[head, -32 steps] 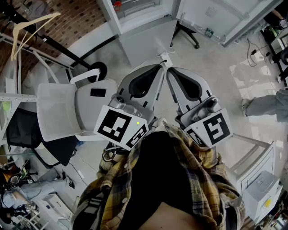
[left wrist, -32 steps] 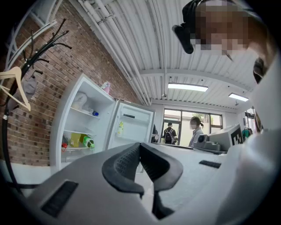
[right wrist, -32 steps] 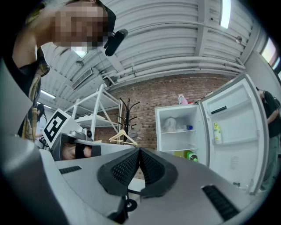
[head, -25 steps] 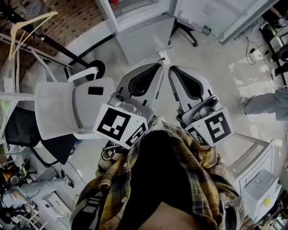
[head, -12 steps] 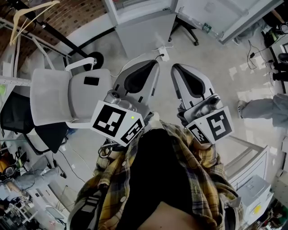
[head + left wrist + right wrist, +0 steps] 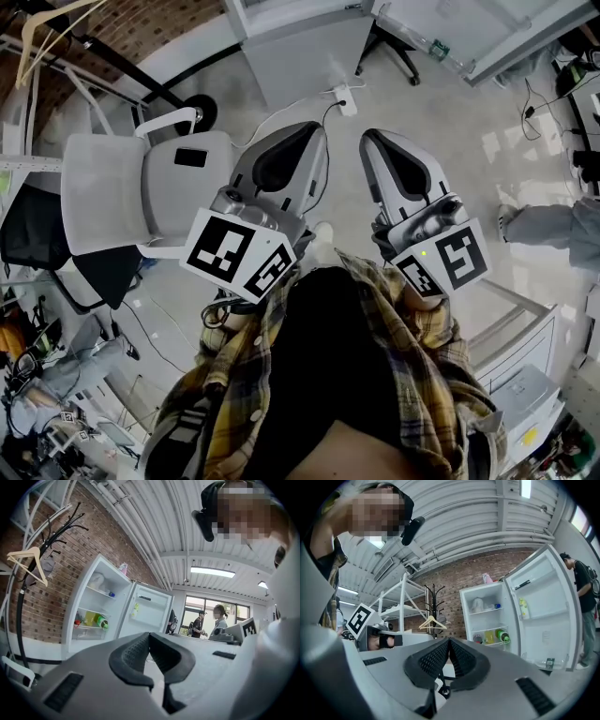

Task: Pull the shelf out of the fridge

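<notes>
The white fridge point(image 6: 101, 604) stands open some way ahead, its door point(image 6: 150, 611) swung to the right. Glass shelves point(image 6: 490, 641) inside it carry bottles and jars. In the head view only the fridge's base point(image 6: 300, 42) shows at the top edge. My left gripper point(image 6: 314, 131) and right gripper point(image 6: 370, 139) are held side by side in front of the plaid shirt, both pointing at the fridge and well short of it. Each is shut with nothing between its pads, as the left gripper view point(image 6: 149, 637) and the right gripper view point(image 6: 449, 643) show.
A white office chair point(image 6: 141, 197) stands at my left. A power strip point(image 6: 342, 97) with its cable lies on the floor before the fridge. A coat rack with a wooden hanger point(image 6: 28, 562) and a metal rack point(image 6: 401, 606) flank it. A person point(image 6: 583, 602) stands beyond the door.
The two grippers have drifted slightly apart, and the fridge has slid toward the top edge of the head view. Both stay shut and hold nothing.
</notes>
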